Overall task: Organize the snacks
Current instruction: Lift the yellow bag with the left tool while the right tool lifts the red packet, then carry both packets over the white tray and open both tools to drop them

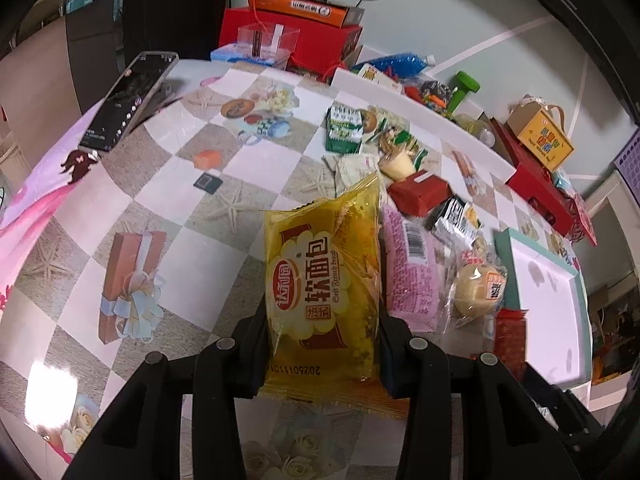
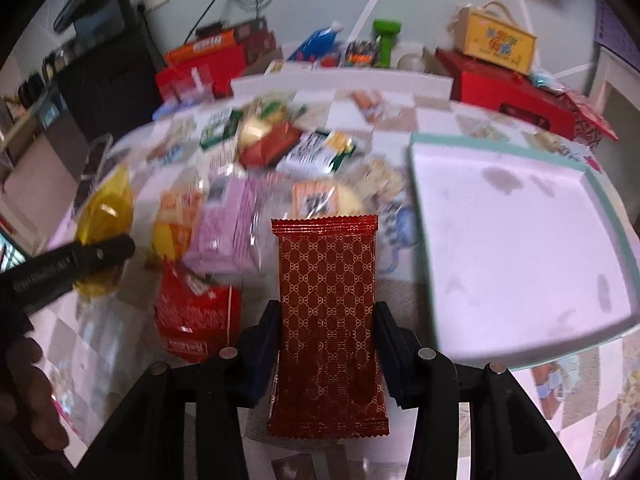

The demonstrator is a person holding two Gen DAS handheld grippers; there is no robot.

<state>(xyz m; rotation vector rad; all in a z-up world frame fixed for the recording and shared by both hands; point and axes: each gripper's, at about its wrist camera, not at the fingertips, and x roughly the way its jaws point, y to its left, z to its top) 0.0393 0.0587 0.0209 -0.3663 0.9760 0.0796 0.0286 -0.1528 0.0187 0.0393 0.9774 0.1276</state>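
My left gripper (image 1: 322, 344) is shut on a yellow soft-bread packet (image 1: 324, 280) and holds it above the table, left of the snack pile. My right gripper (image 2: 326, 344) is shut on a dark red patterned snack packet (image 2: 328, 320), held above the table left of the white tray with a teal rim (image 2: 416, 184). The tray also shows in the left wrist view (image 1: 505, 264). The snack pile holds a pink packet (image 1: 408, 268), a round bun in clear wrap (image 1: 478, 288), a red box (image 1: 420, 196) and green packets (image 1: 344, 128). The left gripper and yellow packet (image 2: 104, 216) appear at the left of the right wrist view.
A phone on a stand (image 1: 128, 100) is at the table's far left. Red gift boxes (image 1: 288, 36), a yellow carton (image 1: 544, 136) and a green dumbbell (image 1: 464, 90) line the back edge. A red bag (image 2: 196, 312) lies near my right gripper.
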